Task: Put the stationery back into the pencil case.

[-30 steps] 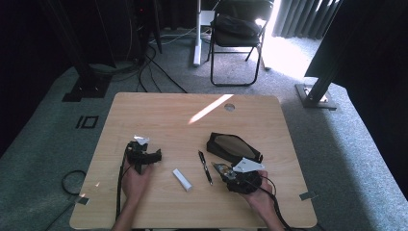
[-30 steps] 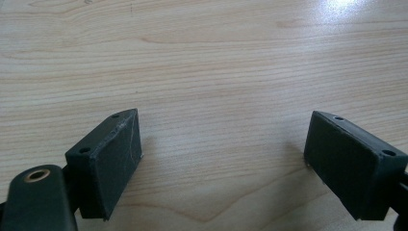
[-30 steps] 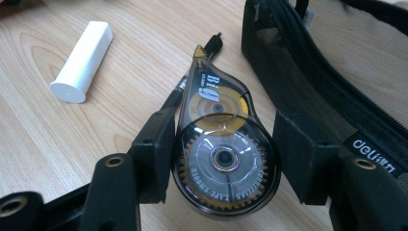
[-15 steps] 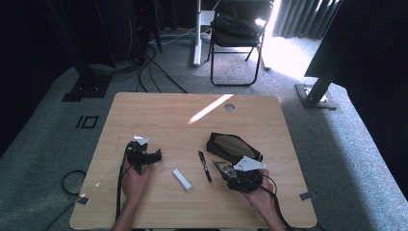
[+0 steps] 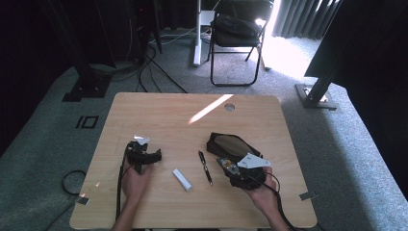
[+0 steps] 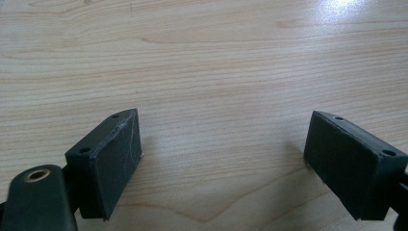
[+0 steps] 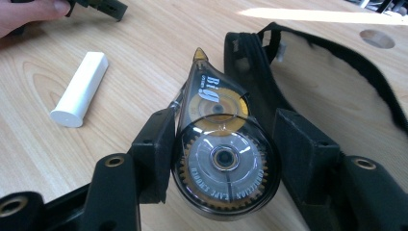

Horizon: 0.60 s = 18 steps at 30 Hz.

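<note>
My right tool (image 7: 219, 144) clamped a correction tape (image 7: 219, 154) beside the open pouch (image 7: 337, 82), while my left tool (image 6: 221, 154) gaped wide over the table (image 6: 216, 57).

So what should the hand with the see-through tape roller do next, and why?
Probably carry the clear, round correction tape roller a little forward, into the open black fabric pouch. The right tool already clamps it between both pads, and the pouch lies open just beyond it, its mouth facing the roller.
</note>
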Motion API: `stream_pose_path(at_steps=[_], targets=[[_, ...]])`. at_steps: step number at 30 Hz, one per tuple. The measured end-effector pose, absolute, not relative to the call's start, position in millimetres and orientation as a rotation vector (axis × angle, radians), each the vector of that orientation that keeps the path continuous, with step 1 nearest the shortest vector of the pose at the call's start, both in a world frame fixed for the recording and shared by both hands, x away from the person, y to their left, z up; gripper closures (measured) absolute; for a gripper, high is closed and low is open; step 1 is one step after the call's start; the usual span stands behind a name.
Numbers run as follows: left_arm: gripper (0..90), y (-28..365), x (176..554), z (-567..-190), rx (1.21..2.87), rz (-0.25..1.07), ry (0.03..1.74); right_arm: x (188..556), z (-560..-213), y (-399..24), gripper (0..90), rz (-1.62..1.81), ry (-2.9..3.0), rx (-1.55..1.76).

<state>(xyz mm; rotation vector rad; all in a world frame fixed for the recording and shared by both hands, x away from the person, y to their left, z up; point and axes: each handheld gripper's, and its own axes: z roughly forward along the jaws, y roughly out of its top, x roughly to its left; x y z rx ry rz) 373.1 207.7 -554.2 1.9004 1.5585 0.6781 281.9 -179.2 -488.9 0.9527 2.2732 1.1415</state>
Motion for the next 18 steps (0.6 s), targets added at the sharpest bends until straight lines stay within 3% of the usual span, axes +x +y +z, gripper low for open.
stream_pose_path(at_steps=[18], targets=[[13.3, 208, 373, -554, 1.900, 0.678, 1.558, 291, -477, -186, 42.0, 1.137, 2.224, 0.953]])
